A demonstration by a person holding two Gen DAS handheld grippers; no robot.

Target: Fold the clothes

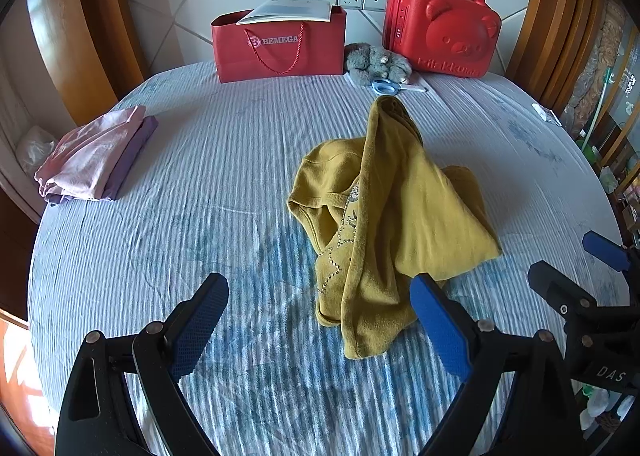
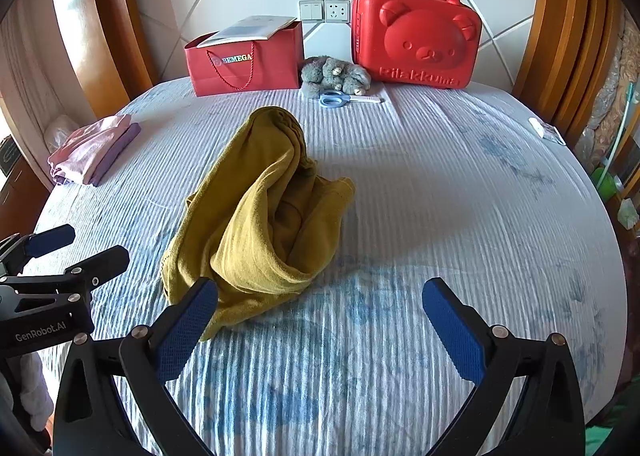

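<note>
A mustard-yellow garment (image 1: pixel 384 216) lies crumpled in a heap on the blue-and-white striped bed; it also shows in the right wrist view (image 2: pixel 256 216). A beaded neckline faces the left wrist camera. My left gripper (image 1: pixel 320 320) is open and empty, just short of the garment's near edge. My right gripper (image 2: pixel 320 320) is open and empty, to the right of the heap, its left finger close to the cloth. Each gripper shows in the other's view: the right one (image 1: pixel 580 268) and the left one (image 2: pixel 72 252).
A folded pink and purple pile (image 1: pixel 96 156) lies at the bed's left edge. At the headboard stand a red paper bag (image 1: pixel 280 44) and a red bear suitcase (image 1: pixel 444 24), with a grey plush toy (image 1: pixel 378 62) and blue scissors (image 1: pixel 390 87) between them.
</note>
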